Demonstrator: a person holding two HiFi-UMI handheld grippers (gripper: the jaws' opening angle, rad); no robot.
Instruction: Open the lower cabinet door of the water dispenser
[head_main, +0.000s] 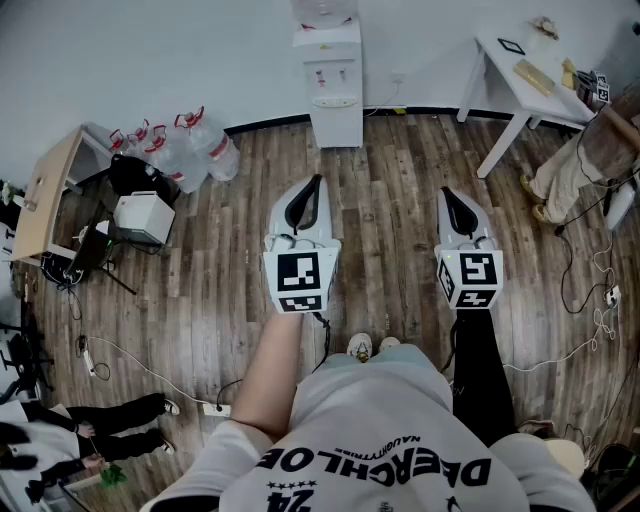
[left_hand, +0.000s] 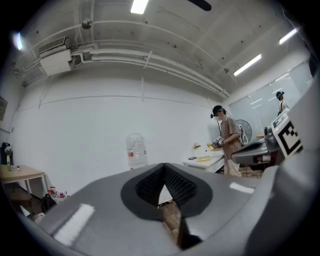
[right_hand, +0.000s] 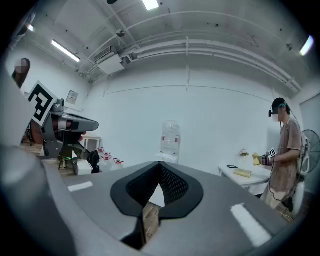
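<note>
The white water dispenser (head_main: 333, 80) stands against the far wall with a bottle on top; its lower cabinet door (head_main: 338, 125) looks closed. My left gripper (head_main: 318, 182) is held level over the wooden floor, well short of the dispenser and pointing at it, its jaws shut on nothing. My right gripper (head_main: 447, 193) hangs to the right of it, also shut and empty. In the left gripper view the shut left gripper (left_hand: 162, 167) hides the dispenser's body, leaving only the bottle (left_hand: 136, 150) showing. The right gripper (right_hand: 160, 167) likewise shows the bottle (right_hand: 170, 135) above its closed tips.
Several large water jugs (head_main: 190, 150) stand left of the dispenser, near a white box (head_main: 143, 215) and a wooden desk (head_main: 45, 190). A white table (head_main: 530, 75) and a person (head_main: 590, 150) are at the right. Cables and a power strip (head_main: 215, 408) lie on the floor.
</note>
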